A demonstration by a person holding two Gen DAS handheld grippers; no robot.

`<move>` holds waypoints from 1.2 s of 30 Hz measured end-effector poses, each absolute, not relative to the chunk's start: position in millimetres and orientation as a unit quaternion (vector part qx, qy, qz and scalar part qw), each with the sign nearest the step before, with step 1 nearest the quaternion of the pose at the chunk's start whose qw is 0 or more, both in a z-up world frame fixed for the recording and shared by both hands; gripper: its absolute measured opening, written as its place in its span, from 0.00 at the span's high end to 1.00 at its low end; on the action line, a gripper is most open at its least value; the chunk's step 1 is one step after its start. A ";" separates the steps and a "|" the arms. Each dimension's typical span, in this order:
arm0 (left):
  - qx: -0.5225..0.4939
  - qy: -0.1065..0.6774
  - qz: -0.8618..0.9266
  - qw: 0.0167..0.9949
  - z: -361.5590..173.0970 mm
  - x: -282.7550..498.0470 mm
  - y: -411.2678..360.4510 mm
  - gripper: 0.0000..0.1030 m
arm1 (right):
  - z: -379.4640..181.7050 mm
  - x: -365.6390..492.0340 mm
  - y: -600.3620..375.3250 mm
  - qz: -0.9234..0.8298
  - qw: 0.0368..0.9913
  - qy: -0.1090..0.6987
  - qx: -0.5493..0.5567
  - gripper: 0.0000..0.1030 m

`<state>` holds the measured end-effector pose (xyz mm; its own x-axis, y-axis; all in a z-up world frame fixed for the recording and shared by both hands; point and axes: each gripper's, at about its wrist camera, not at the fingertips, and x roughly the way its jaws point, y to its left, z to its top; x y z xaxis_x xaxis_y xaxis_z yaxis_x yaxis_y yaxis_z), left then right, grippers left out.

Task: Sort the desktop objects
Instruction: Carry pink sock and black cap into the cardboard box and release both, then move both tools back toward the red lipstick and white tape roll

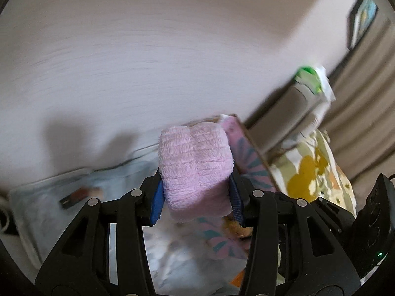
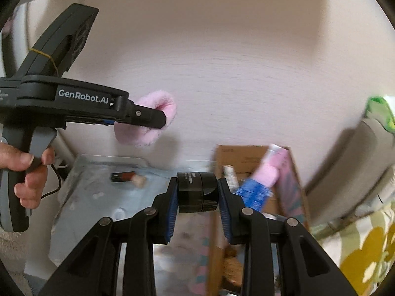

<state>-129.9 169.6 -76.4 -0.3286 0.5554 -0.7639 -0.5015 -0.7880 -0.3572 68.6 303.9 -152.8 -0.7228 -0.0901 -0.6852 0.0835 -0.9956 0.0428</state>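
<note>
Nearest the left wrist camera, the left claw (image 1: 196, 197) is clamped on a folded pink fluffy cloth (image 1: 196, 170), its blue pads (image 1: 157, 203) pressing both sides of the bundle. In the right wrist view the same cloth (image 2: 148, 120) hangs in the air against the pale wall (image 2: 222, 61), above and left of a clear plastic tray (image 2: 98, 192), with the person's left hand (image 2: 27, 175) wrapped around the grey handle.

The right claw (image 2: 197, 192) is clamped on a short black glossy cylindrical jar (image 2: 197, 188), held between its blue pads (image 2: 171, 208) over the tray's right part. On the tray lies a small black and red stick-shaped item (image 2: 124, 176), blurred. Just right of the tray stands an open brown cardboard box (image 2: 237, 157) holding a pink and blue tube-like package (image 2: 259, 185). Farther right are a floral yellow and green fabric (image 2: 365, 246) and a blurred green and white packet (image 2: 380, 113).
</note>
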 end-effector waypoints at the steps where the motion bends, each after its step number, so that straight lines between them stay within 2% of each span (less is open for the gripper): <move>1: -0.482 -0.022 0.809 0.335 -78.3 -130.7 182.5 0.60 | -153.9 69.7 311.9 -0.927 0.038 -0.008 0.372 0.73; 10: -0.514 0.025 0.763 0.391 -108.0 -135.7 261.7 0.60 | -180.1 70.6 355.2 -0.911 -0.002 -0.031 0.412 0.73; 22: -0.558 0.082 0.721 0.402 -169.9 -137.2 331.1 0.59 | -213.9 63.2 395.6 -0.893 -0.017 -0.061 0.446 0.72; 23: -0.565 0.080 0.719 0.397 -173.9 -138.4 334.3 0.56 | -214.6 61.6 397.2 -0.890 -0.018 -0.063 0.450 0.68; 24: -0.576 0.078 0.713 0.392 -178.3 -140.4 336.7 0.40 | -216.6 59.5 399.1 -0.887 -0.018 -0.066 0.456 0.61; 25: -0.587 0.078 0.707 0.387 -182.1 -142.1 337.4 0.22 | -217.1 58.9 400.7 -0.887 -0.022 -0.068 0.457 0.43; 26: -0.586 0.078 0.709 0.383 -183.2 -143.2 336.5 0.03 | -216.3 59.7 402.0 -0.888 -0.027 -0.071 0.453 0.31; 27: -0.575 0.074 0.718 0.384 -182.2 -143.4 334.4 0.00 | -214.8 60.7 402.9 -0.891 -0.031 -0.074 0.447 0.29; 36: -0.564 0.034 0.738 0.369 -177.3 -156.3 283.9 0.00 | -210.1 64.2 402.4 -0.893 -0.041 -0.086 0.441 0.28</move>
<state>-156.3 283.9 -177.3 -0.0905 0.5067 -0.8574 -0.5828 -0.7251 -0.3669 64.2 402.4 -210.1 -0.6083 -0.0017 -0.7937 -0.1494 -0.9819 0.1166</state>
